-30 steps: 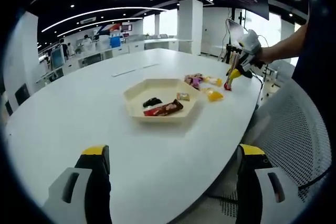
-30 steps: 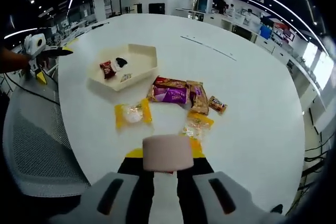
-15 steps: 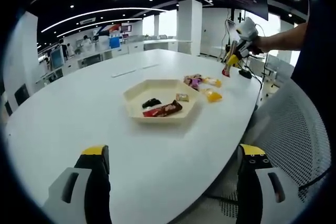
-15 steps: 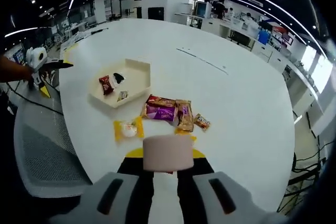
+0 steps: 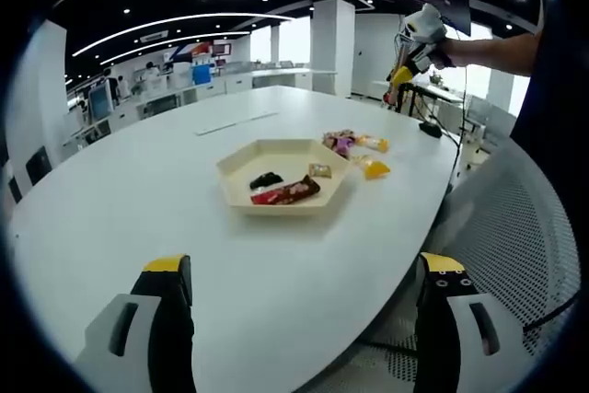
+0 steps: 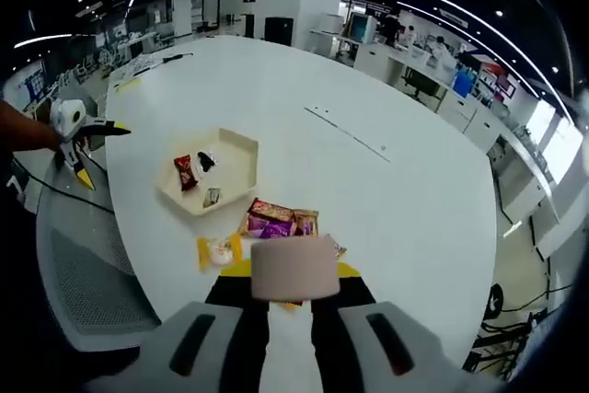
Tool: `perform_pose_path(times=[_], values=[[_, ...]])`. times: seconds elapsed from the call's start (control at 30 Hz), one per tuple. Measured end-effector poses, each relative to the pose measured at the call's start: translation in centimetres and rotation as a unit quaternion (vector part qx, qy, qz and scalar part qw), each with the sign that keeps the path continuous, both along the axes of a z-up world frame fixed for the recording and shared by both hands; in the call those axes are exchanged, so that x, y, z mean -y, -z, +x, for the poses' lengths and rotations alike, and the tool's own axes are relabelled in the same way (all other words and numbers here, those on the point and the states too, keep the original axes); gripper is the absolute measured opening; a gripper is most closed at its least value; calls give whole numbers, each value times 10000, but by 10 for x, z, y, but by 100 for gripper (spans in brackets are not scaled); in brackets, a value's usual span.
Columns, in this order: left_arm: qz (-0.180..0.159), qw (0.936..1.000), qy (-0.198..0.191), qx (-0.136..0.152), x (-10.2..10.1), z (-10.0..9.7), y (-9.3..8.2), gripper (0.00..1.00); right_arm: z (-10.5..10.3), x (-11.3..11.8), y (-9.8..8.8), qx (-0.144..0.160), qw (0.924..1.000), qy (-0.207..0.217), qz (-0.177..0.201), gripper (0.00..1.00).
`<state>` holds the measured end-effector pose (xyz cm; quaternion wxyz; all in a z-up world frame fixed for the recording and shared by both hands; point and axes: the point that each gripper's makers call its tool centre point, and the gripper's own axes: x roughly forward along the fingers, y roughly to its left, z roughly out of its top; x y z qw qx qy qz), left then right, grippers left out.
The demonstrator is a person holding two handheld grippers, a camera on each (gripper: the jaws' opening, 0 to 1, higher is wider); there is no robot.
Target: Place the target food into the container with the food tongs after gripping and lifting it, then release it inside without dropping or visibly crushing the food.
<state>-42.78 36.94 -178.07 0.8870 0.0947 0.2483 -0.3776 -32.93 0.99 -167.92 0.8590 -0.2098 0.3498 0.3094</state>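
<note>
A beige hexagonal tray (image 5: 237, 159) sits mid-table and holds a red-brown bar (image 5: 287, 192), a black item (image 5: 267, 179) and a small packet (image 5: 320, 170). Loose snack packets (image 5: 354, 144) lie just beyond it. My left gripper (image 5: 304, 319) is open, low over the near table edge, with nothing between its jaws. High at the upper right, a hand holds my right gripper (image 5: 403, 74) in the air. In the right gripper view, my right gripper (image 6: 293, 275) is shut on a pale pink block (image 6: 293, 264), well above the tray (image 6: 236, 159) and the packets (image 6: 274, 219).
The big white oval table (image 5: 138, 190) runs far back, with a grey mesh chair (image 5: 515, 227) at its right edge. A person's hand holds my left gripper (image 6: 78, 131) at the left of the right gripper view. A yellow packet (image 6: 219, 250) lies near the table edge.
My right gripper has risen well away from the table with the pink block still in it. My left gripper and the tray have stayed put.
</note>
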Motion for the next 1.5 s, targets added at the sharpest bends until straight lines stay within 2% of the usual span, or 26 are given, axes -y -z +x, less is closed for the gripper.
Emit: perform_pose_path(times=[0.13, 0.4, 0.77, 1.1, 1.5], values=[[1, 10000, -11, -6, -1, 0, 0, 98, 4, -3, -7, 43, 10000, -53, -13, 16], [-11, 10000, -36, -2, -1, 1, 0, 98, 7, -9, -6, -14, 9999, -120, -2, 16], [-1, 10000, -49, 40, -1, 2, -1, 99, 11, -29, -8, -66, 9994, -333, -4, 15], [-18, 10000, -39, 70, -1, 2, -2, 99, 21, -54, -13, -26, 9988, -493, 37, 15], [-76, 9998, -80, 142, -1, 4, -6, 99, 35, -101, -18, 11, 9966, -813, 127, 15]])
